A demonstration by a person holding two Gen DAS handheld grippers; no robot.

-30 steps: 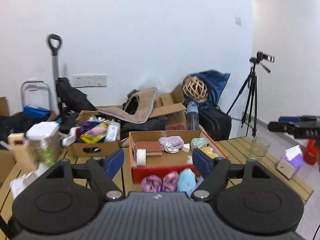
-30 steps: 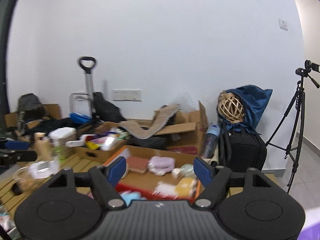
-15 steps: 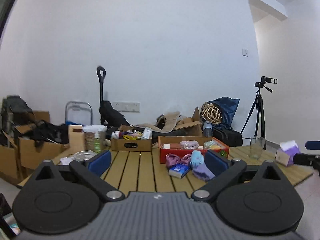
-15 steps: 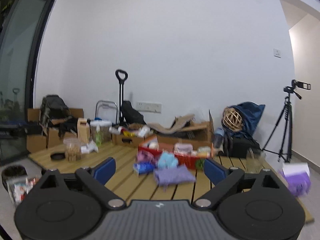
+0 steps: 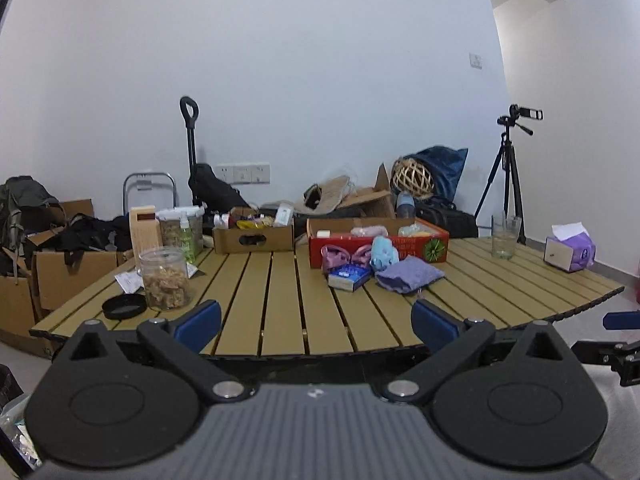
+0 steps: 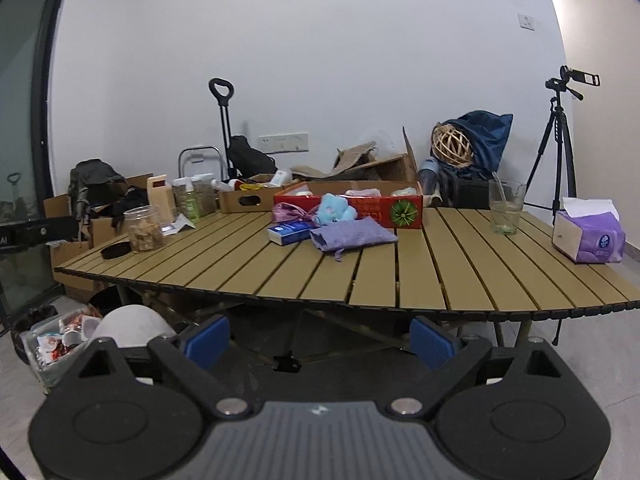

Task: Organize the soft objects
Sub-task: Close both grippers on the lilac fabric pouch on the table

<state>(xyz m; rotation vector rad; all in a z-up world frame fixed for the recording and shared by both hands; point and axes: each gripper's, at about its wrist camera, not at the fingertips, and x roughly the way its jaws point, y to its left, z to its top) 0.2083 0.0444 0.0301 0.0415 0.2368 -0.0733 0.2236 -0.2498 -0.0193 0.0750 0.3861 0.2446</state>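
Note:
A red cardboard box [image 5: 400,245] [image 6: 376,204] stands mid-table and holds several soft items. In front of it lie a purple cloth pouch [image 5: 409,278] [image 6: 352,233], a light-blue plush toy [image 5: 383,253] [image 6: 335,208], pink-purple satin scrunchies [image 5: 345,255] [image 6: 289,212] and a blue tissue pack [image 5: 349,278] [image 6: 289,233]. My left gripper [image 5: 316,322] is open and empty, held back at the table's front edge. My right gripper [image 6: 320,340] is open and empty, below and in front of the table edge. The right gripper's fingers also show in the left wrist view [image 5: 622,320].
On the slatted wooden table [image 6: 400,276]: a snack jar [image 5: 165,278] with its black lid [image 5: 123,306], a brown cardboard box [image 5: 253,235], a glass [image 6: 505,208] and a purple tissue box [image 6: 589,236]. A bin [image 6: 64,344] and a tripod [image 6: 560,136] stand on the floor.
Both grippers have pulled far back from the red box to the table's front edge; the right one has also dropped below table level. Both stay open and empty.

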